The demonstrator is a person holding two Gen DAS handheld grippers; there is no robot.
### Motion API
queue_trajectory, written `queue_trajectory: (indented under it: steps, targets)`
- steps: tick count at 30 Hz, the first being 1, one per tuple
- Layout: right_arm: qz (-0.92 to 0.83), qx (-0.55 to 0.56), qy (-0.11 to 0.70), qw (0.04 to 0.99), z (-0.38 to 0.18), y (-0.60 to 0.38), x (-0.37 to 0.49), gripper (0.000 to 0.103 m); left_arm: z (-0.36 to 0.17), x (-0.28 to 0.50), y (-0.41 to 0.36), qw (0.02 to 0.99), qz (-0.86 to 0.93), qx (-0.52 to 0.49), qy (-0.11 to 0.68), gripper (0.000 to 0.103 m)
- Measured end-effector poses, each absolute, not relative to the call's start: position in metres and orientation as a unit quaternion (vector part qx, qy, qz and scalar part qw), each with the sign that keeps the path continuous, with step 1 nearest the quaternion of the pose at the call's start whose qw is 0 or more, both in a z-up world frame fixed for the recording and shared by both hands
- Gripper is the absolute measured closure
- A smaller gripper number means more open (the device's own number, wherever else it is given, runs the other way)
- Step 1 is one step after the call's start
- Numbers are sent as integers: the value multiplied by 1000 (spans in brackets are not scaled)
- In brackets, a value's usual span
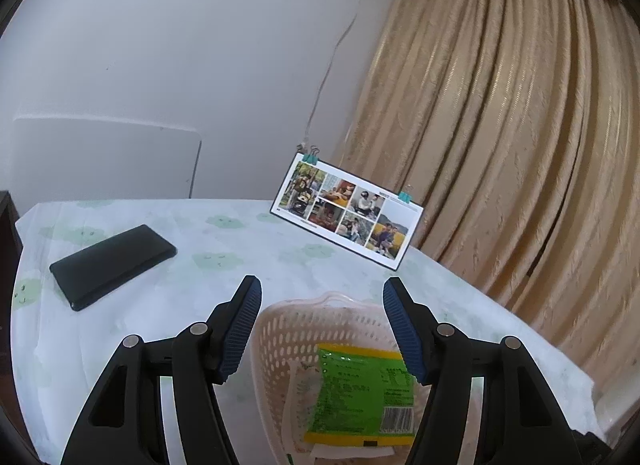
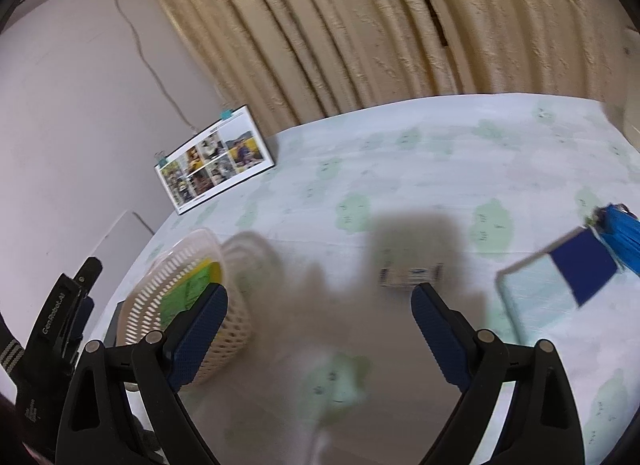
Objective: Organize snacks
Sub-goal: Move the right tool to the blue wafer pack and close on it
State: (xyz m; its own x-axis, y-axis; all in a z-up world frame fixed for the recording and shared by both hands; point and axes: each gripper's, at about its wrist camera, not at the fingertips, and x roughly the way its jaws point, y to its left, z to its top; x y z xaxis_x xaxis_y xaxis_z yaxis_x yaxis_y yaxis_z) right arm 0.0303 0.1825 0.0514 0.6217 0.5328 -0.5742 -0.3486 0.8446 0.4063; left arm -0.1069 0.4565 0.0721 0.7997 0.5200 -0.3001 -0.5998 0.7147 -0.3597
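A pale perforated plastic basket (image 1: 280,329) stands on the table below my left gripper (image 1: 322,289), whose jaws stand wide apart with nothing between them. Inside lies a green and yellow snack packet (image 1: 360,393) on top of a white packet (image 1: 300,389). In the right wrist view the same basket (image 2: 224,329) sits at the left with the green packet (image 2: 188,293) showing. My right gripper (image 2: 320,297) is open and empty above the tablecloth. A small snack pack (image 2: 412,276) lies blurred just beyond its fingertips. A white and dark-blue packet (image 2: 560,285) lies to the right, beside a bright blue packet (image 2: 620,241).
A black phone (image 1: 112,265) lies on the table's left. A photo calendar (image 1: 346,211) leans against the wall at the back. Beige curtains (image 1: 520,125) hang behind the table. The other hand-held gripper (image 2: 60,313) shows at the left edge of the right wrist view.
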Motion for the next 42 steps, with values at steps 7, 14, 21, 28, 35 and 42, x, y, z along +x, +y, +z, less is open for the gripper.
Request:
queue_trajectory:
  steps: [7,14,21,28,35,42]
  targets:
    - [217,143,351,900,51,148,36,13,74,-96,437,937,279,-183,100,32]
    - [186,139,342,911,50,113,42,13,77,-91,416,951,255,-143,99,26]
    - [141,149,345,916,43,67,55,13,76,-83,398,959,227,-121,114,24]
    - [100,156,345,920,40,25,67,13,73,-77,385,963,212,-108,127,24]
    - [72,150,354,920,33,-4,83,13,72,-74,371,967,196,-89,134,24]
    - [58,143,367,917,29,-27,103,13,70,-69,349,973,163,-66,148,24]
